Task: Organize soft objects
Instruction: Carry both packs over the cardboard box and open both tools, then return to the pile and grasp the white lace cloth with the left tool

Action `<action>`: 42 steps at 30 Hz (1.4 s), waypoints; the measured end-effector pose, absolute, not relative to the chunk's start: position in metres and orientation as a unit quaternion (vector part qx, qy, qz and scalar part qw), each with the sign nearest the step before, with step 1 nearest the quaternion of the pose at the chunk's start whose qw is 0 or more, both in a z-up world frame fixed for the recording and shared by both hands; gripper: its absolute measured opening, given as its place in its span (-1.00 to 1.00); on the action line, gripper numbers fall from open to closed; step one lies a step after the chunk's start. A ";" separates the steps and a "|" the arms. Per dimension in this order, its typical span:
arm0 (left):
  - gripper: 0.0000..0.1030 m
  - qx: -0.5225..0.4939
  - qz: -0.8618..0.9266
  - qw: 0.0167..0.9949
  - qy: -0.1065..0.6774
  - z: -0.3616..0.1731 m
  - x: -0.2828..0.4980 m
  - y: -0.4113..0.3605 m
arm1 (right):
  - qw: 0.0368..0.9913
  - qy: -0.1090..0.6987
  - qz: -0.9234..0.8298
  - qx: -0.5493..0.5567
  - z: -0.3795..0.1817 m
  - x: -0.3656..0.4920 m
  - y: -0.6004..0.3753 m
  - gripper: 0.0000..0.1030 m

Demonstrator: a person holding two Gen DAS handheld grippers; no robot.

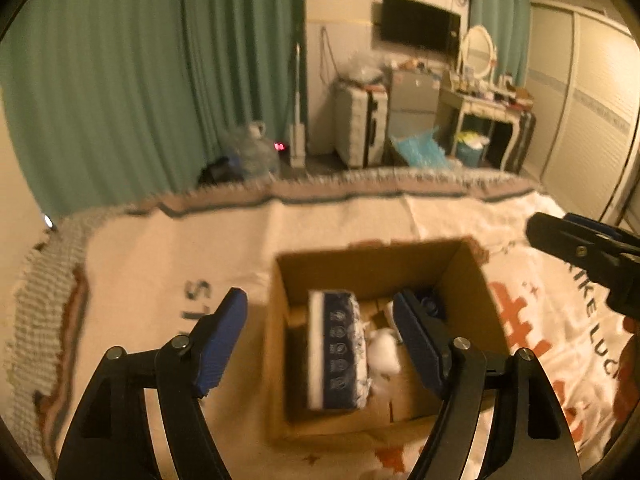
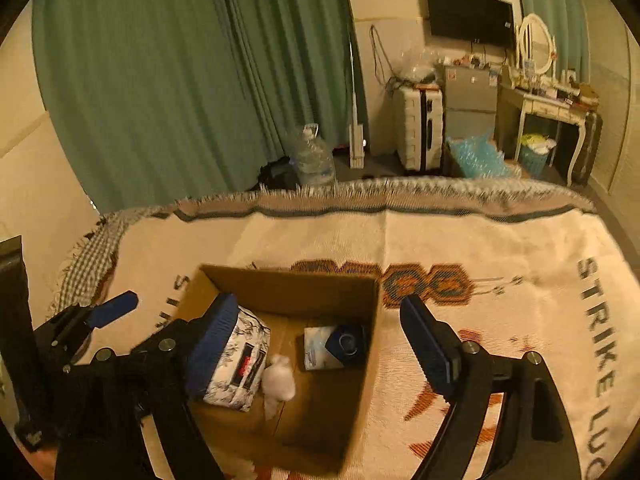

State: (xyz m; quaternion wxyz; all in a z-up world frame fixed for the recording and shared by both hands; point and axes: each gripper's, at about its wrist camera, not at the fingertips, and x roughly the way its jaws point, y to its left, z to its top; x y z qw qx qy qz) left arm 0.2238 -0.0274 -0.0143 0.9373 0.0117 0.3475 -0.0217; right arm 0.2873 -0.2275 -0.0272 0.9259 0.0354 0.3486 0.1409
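An open cardboard box (image 1: 476, 284) (image 2: 292, 284) sits on a cream woven blanket (image 1: 152, 272) (image 2: 480, 248) on a bed. Inside lie a blue-and-white tissue pack (image 1: 338, 350) (image 2: 240, 364), a small white fluffy object (image 1: 384, 354) (image 2: 279, 380), and a smaller pack with a dark blue patch (image 2: 334, 346). My left gripper (image 1: 320, 344) is open and empty above the box's near left part. My right gripper (image 2: 320, 346) is open and empty above the box. The right gripper also shows at the right edge of the left wrist view (image 1: 588, 248).
Beyond the bed's fringed far edge (image 2: 400, 192) are green curtains (image 2: 180, 80), a large water bottle (image 2: 312, 156), a white suitcase (image 2: 420, 132), a dressing table with mirror (image 2: 548, 100) and a wall television (image 2: 468, 16).
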 end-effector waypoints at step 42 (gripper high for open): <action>0.48 0.049 -0.076 0.838 0.538 -0.168 0.013 -0.059 | 0.871 0.474 0.126 -0.025 -0.100 0.085 -0.210 1.00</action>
